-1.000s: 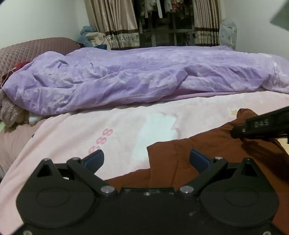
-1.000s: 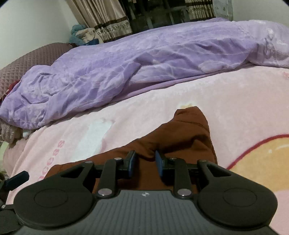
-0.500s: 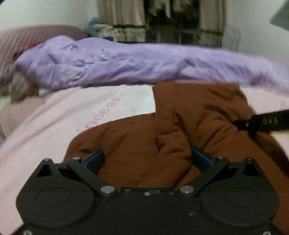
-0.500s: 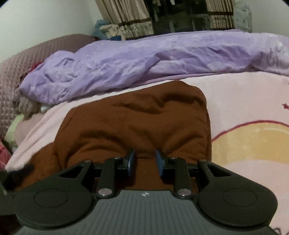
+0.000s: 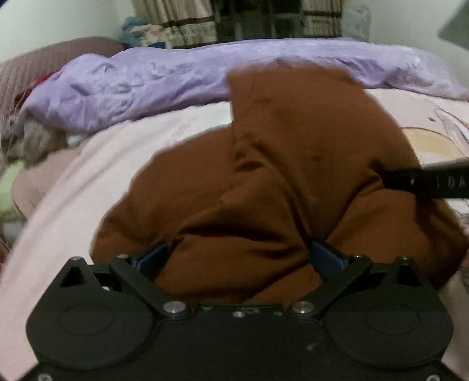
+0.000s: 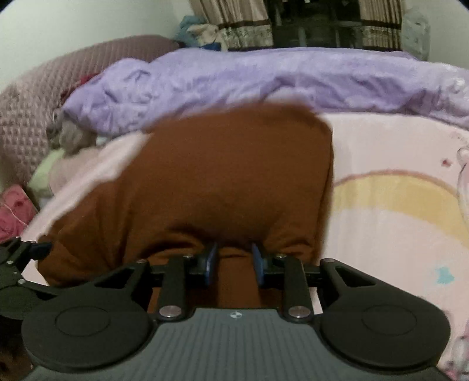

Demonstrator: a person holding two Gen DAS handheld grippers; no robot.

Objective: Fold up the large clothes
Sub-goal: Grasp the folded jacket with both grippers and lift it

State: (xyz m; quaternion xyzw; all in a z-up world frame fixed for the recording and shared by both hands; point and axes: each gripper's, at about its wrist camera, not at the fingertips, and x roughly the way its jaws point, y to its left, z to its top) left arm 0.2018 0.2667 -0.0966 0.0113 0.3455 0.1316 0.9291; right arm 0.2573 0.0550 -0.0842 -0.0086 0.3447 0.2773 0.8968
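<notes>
A large rust-brown garment (image 5: 263, 181) lies on the pink bed sheet (image 5: 88, 175); it also fills the middle of the right wrist view (image 6: 228, 181). My left gripper (image 5: 239, 258) is open wide, its blue pads on either side of a bulging brown fold. My right gripper (image 6: 234, 262) is shut on a bunched fold of the brown garment and holds it lifted. The right gripper's black finger (image 5: 425, 181) enters the left wrist view from the right. The left gripper's edge (image 6: 17, 263) shows at the left of the right wrist view.
A crumpled purple duvet (image 5: 176, 79) lies across the far side of the bed, also seen in the right wrist view (image 6: 263, 79). A quilted mauve headboard (image 6: 29, 111) stands at left. Curtains and a dark window (image 5: 263, 20) are behind. A yellow-and-pink print (image 6: 395, 199) marks the sheet at right.
Both grippers have pulled back and tilted down, so the brown garment now fills far more of both views. Its lifted fold has risen towards the duvet. The right gripper keeps its hold.
</notes>
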